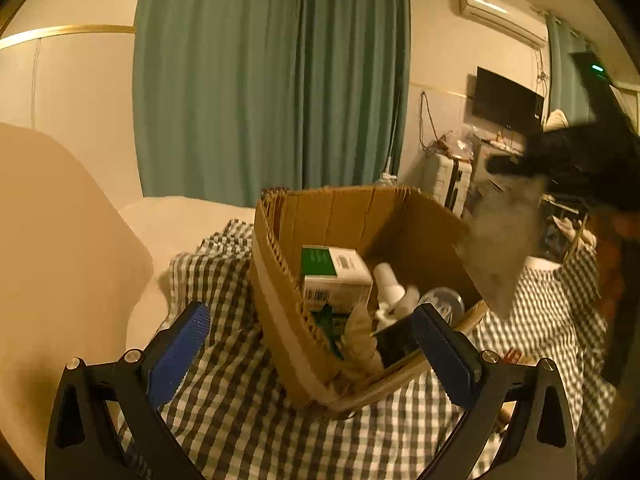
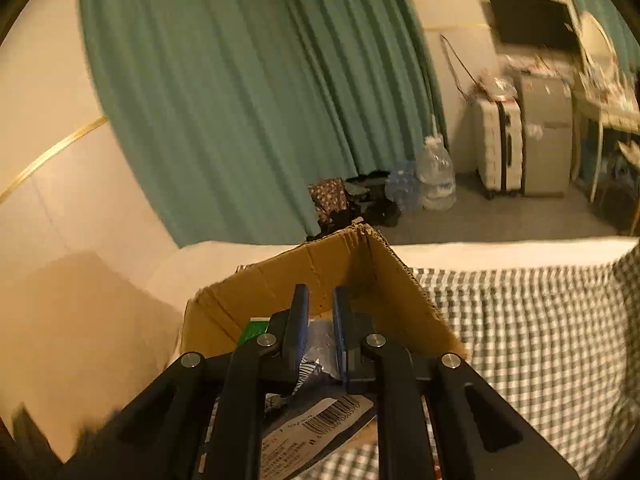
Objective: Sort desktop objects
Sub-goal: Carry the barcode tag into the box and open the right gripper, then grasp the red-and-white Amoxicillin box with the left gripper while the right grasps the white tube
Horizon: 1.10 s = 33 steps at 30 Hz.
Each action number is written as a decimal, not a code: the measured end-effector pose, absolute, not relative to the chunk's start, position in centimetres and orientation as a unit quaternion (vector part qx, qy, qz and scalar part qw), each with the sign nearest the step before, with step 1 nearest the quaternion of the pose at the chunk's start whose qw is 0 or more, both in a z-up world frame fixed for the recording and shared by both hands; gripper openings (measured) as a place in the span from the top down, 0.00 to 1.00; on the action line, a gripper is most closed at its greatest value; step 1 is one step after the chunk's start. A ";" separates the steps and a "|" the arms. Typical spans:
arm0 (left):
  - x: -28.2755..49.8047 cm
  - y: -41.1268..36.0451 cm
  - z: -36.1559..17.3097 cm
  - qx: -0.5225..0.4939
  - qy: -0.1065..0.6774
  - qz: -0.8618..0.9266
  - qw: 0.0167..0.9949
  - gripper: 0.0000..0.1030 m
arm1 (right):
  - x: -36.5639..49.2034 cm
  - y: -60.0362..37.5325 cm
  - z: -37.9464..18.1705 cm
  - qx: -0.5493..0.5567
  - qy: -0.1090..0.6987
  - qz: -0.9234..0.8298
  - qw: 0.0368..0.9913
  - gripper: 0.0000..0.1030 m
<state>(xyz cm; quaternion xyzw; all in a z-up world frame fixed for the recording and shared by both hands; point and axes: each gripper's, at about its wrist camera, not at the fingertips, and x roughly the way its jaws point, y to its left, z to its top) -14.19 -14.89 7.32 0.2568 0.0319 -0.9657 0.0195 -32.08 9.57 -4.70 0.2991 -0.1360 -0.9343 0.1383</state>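
An open cardboard box [image 1: 360, 216] stands on a green-and-white checked cloth [image 1: 240, 420]. Inside lie a green-and-white carton [image 1: 336, 272], a white bottle [image 1: 390, 284] and a dark flat slab [image 1: 396, 342]. My left gripper [image 1: 312, 316] is open wide, its blue pads on either side of the box's near corner, holding nothing. My right gripper [image 2: 320, 292] hangs over the box [image 2: 280, 280], its pads close together on a crumpled clear plastic packet [image 2: 320, 424] with a barcode label. In the left wrist view the right gripper [image 1: 520, 162] is a dark blur at the upper right.
A beige cushion [image 1: 60, 240] rises at the left. Behind hang green curtains [image 2: 240, 100]. On the floor stand large water bottles [image 2: 436, 176], a pale suitcase [image 2: 500, 148] and a grey cabinet [image 2: 546, 136]. The checked cloth [image 2: 540, 320] spreads to the right of the box.
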 end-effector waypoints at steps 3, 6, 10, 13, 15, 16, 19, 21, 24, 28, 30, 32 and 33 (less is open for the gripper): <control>-13.8 -15.5 6.8 0.254 0.044 -0.966 0.016 0.00 | -32.3 9.5 -5.2 0.294 -0.154 -0.935 0.123 0.72; -13.5 -16.1 6.6 0.253 0.070 -0.965 0.011 0.00 | -30.0 10.7 -5.2 0.284 -0.163 -0.939 0.108 0.33; -12.6 -15.9 6.2 0.259 0.089 -0.962 0.016 0.00 | -25.6 12.9 -3.8 0.269 -0.133 -0.947 0.116 0.33; -10.4 -14.4 6.2 0.267 0.078 -0.961 -0.006 0.00 | -21.8 15.7 -3.2 0.277 -0.106 -0.946 0.132 0.29; -9.0 -13.4 5.8 0.272 0.067 -0.960 -0.017 0.00 | -19.3 17.7 -3.3 0.281 -0.088 -0.946 0.138 0.19; -8.4 -12.8 5.4 0.276 0.061 -0.959 -0.023 0.00 | -17.8 18.8 -3.7 0.284 -0.077 -0.945 0.144 0.17; -7.5 -10.1 3.8 0.305 0.042 -0.951 -0.036 0.00 | -15.1 21.2 -6.5 0.306 -0.059 -0.941 0.131 0.16; -7.5 -8.2 2.8 0.330 0.035 -0.942 -0.050 0.00 | -14.0 22.6 -9.6 0.330 -0.071 -0.933 0.121 0.16; -7.8 -5.0 1.6 0.356 0.021 -0.928 -0.103 0.00 | -13.5 24.1 -14.1 0.368 -0.097 -0.919 0.105 0.16; -8.6 -0.9 0.7 0.363 -0.017 -0.917 -0.165 0.00 | -13.0 26.3 -18.6 0.385 -0.169 -0.902 0.100 0.16; -10.0 0.1 0.0 0.371 -0.008 -0.910 -0.185 0.00 | -13.1 27.4 -19.1 0.387 -0.206 -0.893 0.106 0.16; -12.5 1.4 -0.9 0.389 -0.007 -0.902 -0.189 0.00 | -13.0 28.1 -18.7 0.377 -0.217 -0.894 0.108 0.16; -13.7 1.8 -1.4 0.399 -0.011 -0.897 -0.189 0.00 | -13.0 28.5 -18.3 0.367 -0.222 -0.897 0.110 0.16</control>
